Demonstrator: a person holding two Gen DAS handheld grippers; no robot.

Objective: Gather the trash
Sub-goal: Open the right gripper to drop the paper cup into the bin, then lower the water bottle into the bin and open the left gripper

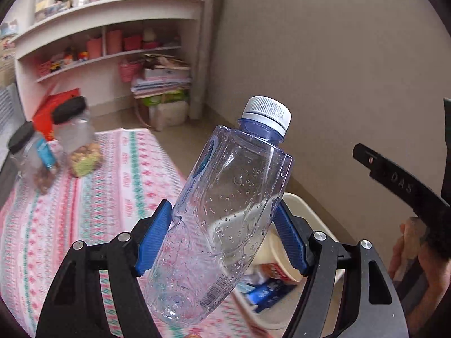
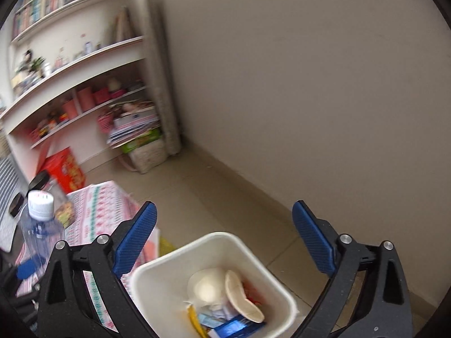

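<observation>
A clear plastic bottle point(image 1: 231, 197) with a white cap and droplets inside tilts to the right. My left gripper point(image 1: 222, 207) is shut on its middle, with both blue pads pressed against its sides. The bottle hangs over the table edge, next to the white trash bin point(image 1: 303, 200). In the right wrist view the same bottle point(image 2: 39, 225) shows at the far left. My right gripper point(image 2: 224, 205) is open with nothing between its fingers, and hovers above the trash bin point(image 2: 169, 276). The bin holds a paper cup, a crumpled white ball and a blue packet.
The table with a pink patterned cloth point(image 1: 112, 197) carries two black-lidded jars point(image 1: 76, 138) at its far end. A red box point(image 1: 48, 109) and stacked papers point(image 1: 160, 81) sit on the floor by white shelves. A person's hand point(image 1: 408, 248) is at the right edge.
</observation>
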